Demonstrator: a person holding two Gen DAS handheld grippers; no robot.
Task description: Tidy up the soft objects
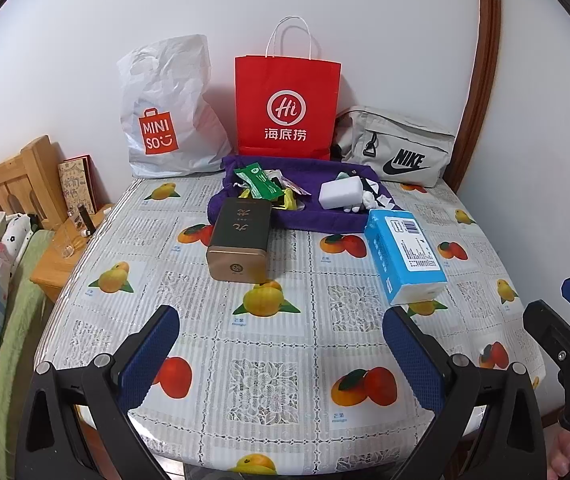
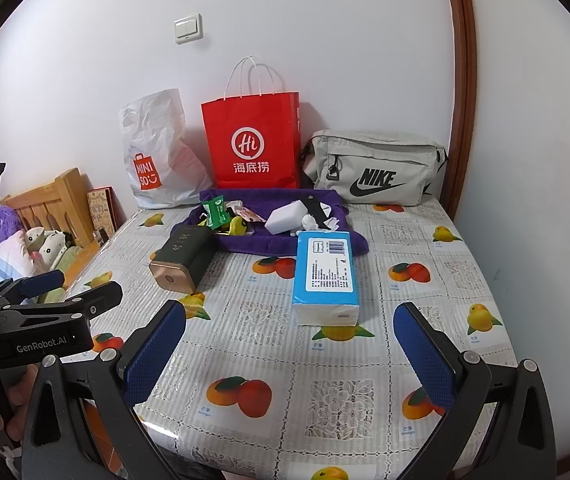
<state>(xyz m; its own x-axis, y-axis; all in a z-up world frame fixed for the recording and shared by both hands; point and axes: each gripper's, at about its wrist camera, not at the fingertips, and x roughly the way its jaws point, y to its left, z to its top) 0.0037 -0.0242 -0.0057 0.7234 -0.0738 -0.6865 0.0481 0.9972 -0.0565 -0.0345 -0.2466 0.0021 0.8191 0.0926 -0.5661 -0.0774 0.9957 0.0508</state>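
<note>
Ahead of the right gripper, between its 2 wide-spread, empty fingers, the tissue pack lies flat, long axis pointing away. Left gripper likewise gapes empty.

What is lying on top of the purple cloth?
On the purple cloth lie a white block, a green packet, yellow and other small wrappers, and small white pieces. The dark tin covers its near left edge; anything beneath the pile is hidden.

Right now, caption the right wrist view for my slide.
Open right gripper faces blue tissue pack on fruit-print table; bags line wall.
</note>
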